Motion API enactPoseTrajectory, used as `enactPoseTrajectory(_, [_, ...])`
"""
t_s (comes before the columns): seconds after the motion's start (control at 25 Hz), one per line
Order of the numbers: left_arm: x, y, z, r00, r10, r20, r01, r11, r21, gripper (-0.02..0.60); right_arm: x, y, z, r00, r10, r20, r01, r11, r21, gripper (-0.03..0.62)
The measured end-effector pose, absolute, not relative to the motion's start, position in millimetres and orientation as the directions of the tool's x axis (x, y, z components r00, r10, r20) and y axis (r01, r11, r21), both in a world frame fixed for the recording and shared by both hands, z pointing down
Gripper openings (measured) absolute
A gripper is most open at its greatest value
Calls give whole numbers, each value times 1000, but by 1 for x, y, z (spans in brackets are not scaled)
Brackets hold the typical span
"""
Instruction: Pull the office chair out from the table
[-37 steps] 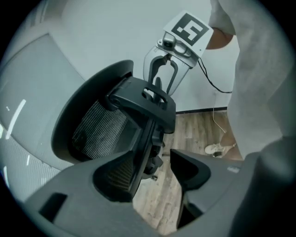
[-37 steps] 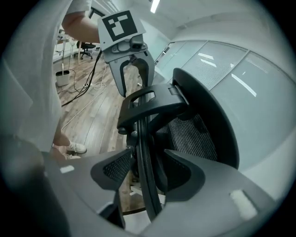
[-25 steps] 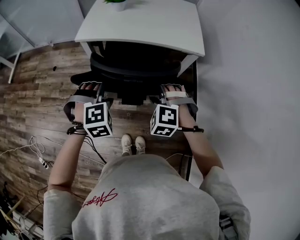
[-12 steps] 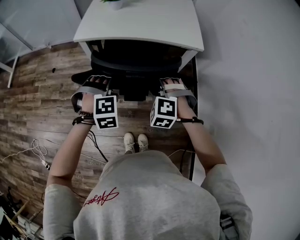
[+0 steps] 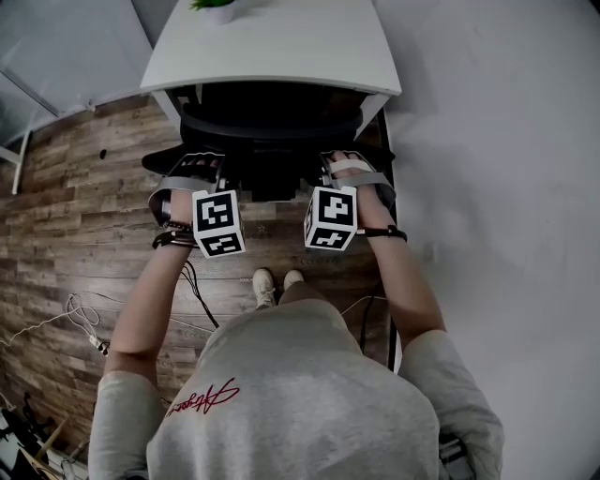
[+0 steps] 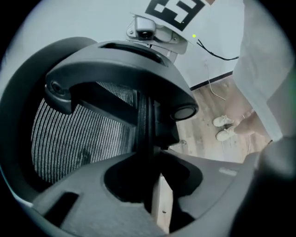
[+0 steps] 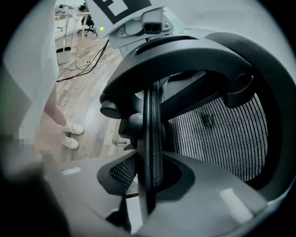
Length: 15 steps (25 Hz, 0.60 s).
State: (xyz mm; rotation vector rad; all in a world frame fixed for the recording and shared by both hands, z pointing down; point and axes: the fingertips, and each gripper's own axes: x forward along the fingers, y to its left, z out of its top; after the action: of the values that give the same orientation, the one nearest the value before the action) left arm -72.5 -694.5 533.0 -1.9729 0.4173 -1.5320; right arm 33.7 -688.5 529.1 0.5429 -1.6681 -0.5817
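Black mesh chair (image 5: 272, 122): left gripper (image 6: 150, 159) and right gripper (image 7: 150, 169) jaws, just closing, seem clamped on its back rim; uneven pulling could slip them.

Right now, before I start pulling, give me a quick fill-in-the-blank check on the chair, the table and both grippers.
1. The office chair stands tucked ____ the white table.
2. The left gripper and the right gripper are each shut on the edge of the chair's mesh ____.
3. At the top of the head view, a potted ____ stands on the table.
Missing words: under; backrest; plant.
Note: both grippers' jaws have just been closing, with the backrest edge between them.
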Motion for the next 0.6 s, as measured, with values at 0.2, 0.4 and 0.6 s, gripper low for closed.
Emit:
enactPoseTrajectory(0.2, [-73,-694,533,295,-596,747,115,-754,-647,91,33,-687,530,-159,-645,747,-37,760,649,95])
enactPoseTrajectory(0.4, [-74,-696,532,291,-593,750,108,-759,-642,92,29,-688,524,-164,-613,773,-65,789,612,100])
enactPoseTrajectory(0.6, [-79,-682,535,299,-585,754,120,-761,-638,94,24,-671,527,-156,-627,763,-74,778,624,97])
